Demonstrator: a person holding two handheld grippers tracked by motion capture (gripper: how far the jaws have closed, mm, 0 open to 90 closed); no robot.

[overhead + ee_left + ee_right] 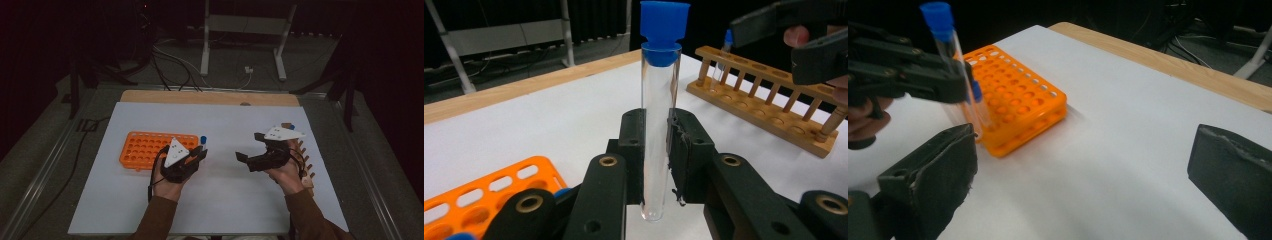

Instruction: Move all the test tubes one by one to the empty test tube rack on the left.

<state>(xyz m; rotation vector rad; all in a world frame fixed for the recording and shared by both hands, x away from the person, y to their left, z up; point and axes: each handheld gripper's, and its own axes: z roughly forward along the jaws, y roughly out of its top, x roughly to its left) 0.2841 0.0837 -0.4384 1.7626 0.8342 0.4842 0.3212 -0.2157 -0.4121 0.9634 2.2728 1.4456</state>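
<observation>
Clear test tube [660,130] with blue cap [664,30] upright, clamped mid-length in our left gripper [655,150], just right of orange tube rack [155,148]. Our right gripper [251,146] further right of orange rack, jaws spread wide, nothing between. Wooden rack [769,107] beyond it, one capped tube there. We judge: keep tube vertical, squeeze steady, bring right jaws in squarely on glass below cap.
</observation>
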